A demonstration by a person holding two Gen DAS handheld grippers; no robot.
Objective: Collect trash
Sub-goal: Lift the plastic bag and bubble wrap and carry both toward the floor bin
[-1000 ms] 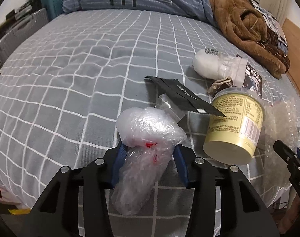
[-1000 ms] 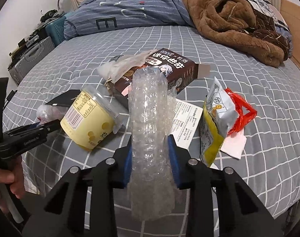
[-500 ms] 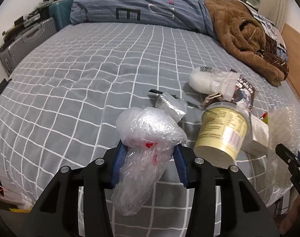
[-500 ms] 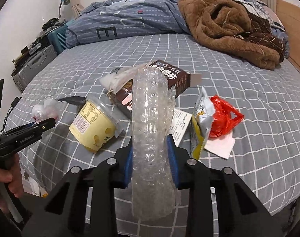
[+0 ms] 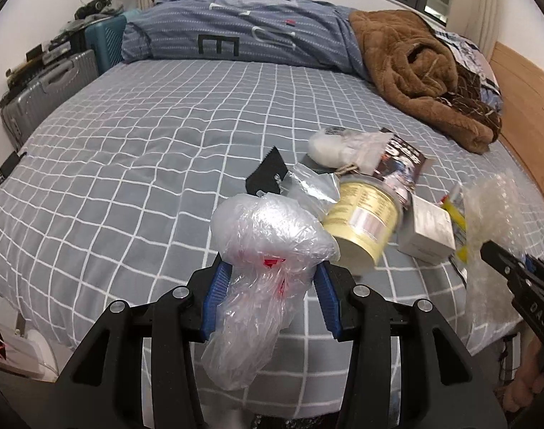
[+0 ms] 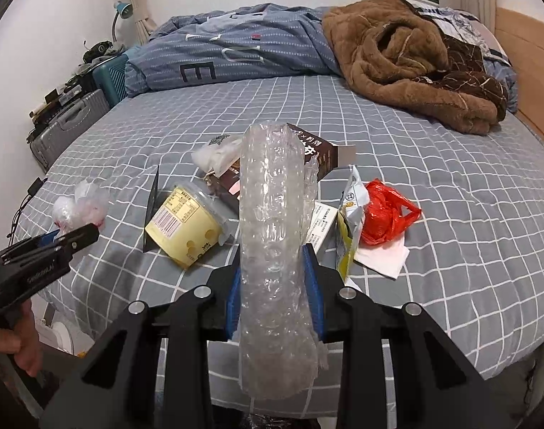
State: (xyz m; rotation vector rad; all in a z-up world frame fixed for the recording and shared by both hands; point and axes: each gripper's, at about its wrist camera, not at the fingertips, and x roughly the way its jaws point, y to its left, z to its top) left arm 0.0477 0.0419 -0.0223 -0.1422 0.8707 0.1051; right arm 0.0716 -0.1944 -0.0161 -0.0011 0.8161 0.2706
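My left gripper (image 5: 270, 286) is shut on a crumpled clear plastic bag (image 5: 268, 246) with red print, held above the bed's near edge. My right gripper (image 6: 273, 279) is shut on a roll of bubble wrap (image 6: 272, 236) that stands upright between the fingers. On the grey checked bed (image 6: 450, 186) lie a yellow tub (image 6: 184, 225), a brown carton (image 6: 309, 159), a white pouch (image 6: 214, 153), a black wrapper (image 6: 151, 207), a snack bag (image 6: 350, 221), a red plastic bag (image 6: 386, 218) and white paper (image 6: 382, 257).
A brown blanket (image 6: 407, 60) and a blue duvet (image 6: 236, 50) lie at the far side of the bed. Suitcases (image 5: 53, 89) stand to the left, a wooden headboard (image 6: 529, 57) to the right. The floor lies below the bed's near edge.
Both grippers have pulled back and up from the bed with their loads; the trash pile now looks farther away. The grips have not changed.
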